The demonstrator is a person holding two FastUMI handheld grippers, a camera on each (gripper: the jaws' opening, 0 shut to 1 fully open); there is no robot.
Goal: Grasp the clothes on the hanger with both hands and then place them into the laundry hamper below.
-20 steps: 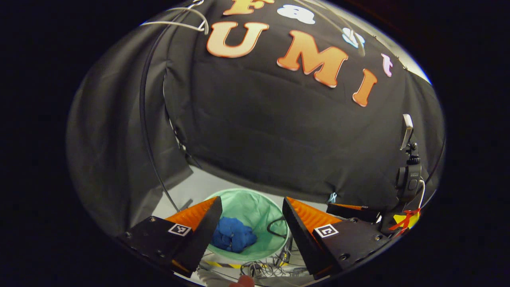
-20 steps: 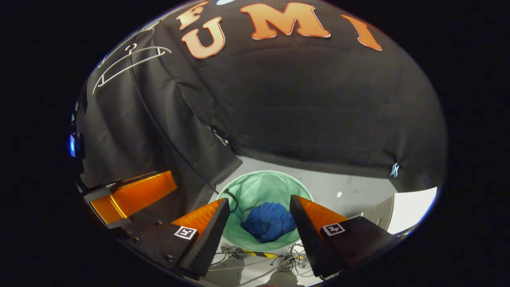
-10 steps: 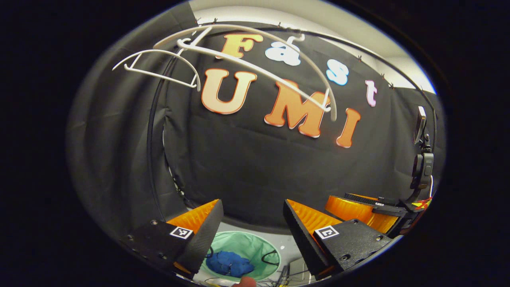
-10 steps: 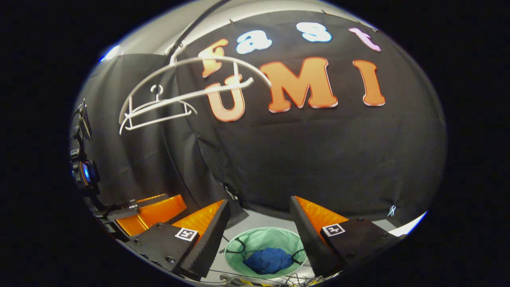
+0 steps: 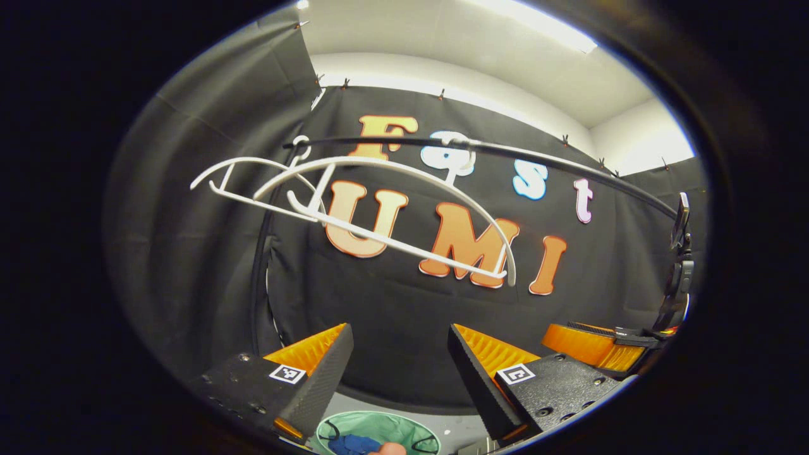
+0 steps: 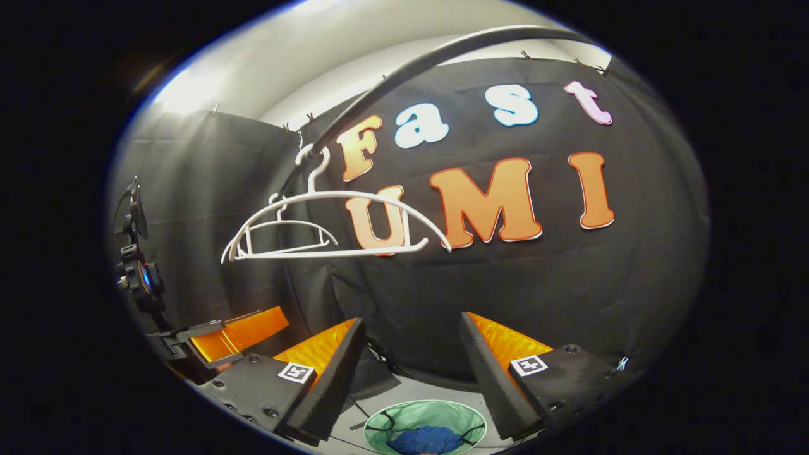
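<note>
Since half a second earlier both cameras had tilted further up: the laundry hamper [image 6: 425, 426] had slid to the bottom edge of each view, and the ceiling and the dark rail [image 5: 505, 155] had come into sight. The blue clothes [image 6: 425, 439] lay bunched inside the hamper, on the floor below. The left claw [image 5: 398, 379] stood apart with nothing between its fingers, and the right claw [image 6: 411, 373] likewise stood apart and held nothing.

Two bare white hangers [image 5: 379, 215] hung from the rail. The left gripper view showed them from one end, skewed, with the right claw off at its right edge [image 5: 591, 347]. The right gripper view showed the hangers [image 6: 335, 221] nearly broadside, the whole round of the hamper, and the left claw at its left [image 6: 234, 332].
</note>
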